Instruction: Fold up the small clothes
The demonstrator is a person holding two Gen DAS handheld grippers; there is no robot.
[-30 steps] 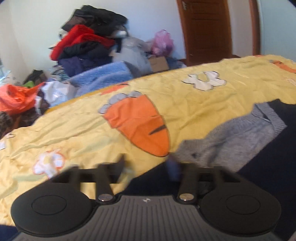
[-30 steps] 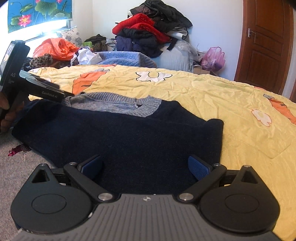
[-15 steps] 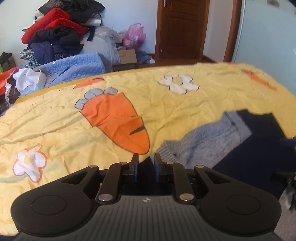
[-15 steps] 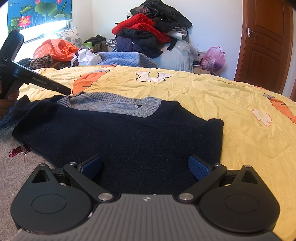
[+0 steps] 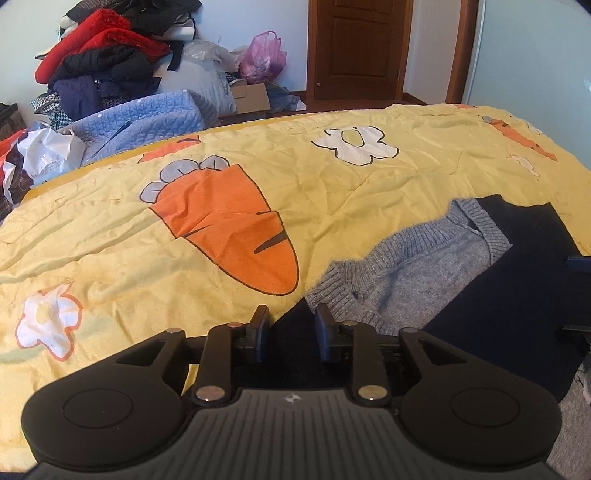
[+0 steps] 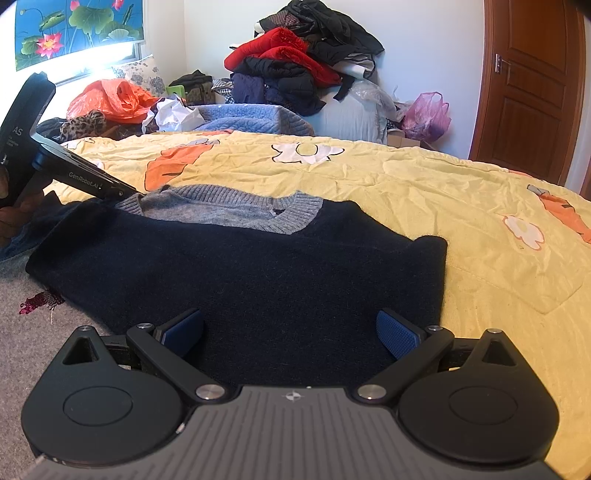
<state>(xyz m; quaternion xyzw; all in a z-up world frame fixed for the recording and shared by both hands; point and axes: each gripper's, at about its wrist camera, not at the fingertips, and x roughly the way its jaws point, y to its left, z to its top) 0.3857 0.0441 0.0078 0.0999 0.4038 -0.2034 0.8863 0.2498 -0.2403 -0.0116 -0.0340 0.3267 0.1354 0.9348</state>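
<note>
Navy sweater [image 6: 258, 280] with grey collar: flat on your bed [image 6: 461, 192], unfolded. Your left gripper [image 5: 291, 332] pinches its shoulder corner. Your right gripper [image 6: 290, 332] hovers spread wide; all folds remain.

- A lived-in home bedroom was shown.
- A bed was covered by a yellow quilt [image 6: 424, 192] printed with carrots and flowers.
- At twelve o'clock, a heap of clothes [image 6: 295, 70] was piled against the white wall.
- A brown wooden door [image 6: 532, 85] was seen at two o'clock.
- A lotus picture [image 6: 77, 29] was hung at ten o'clock, with plastic bags [image 6: 110, 99] beneath.
</note>
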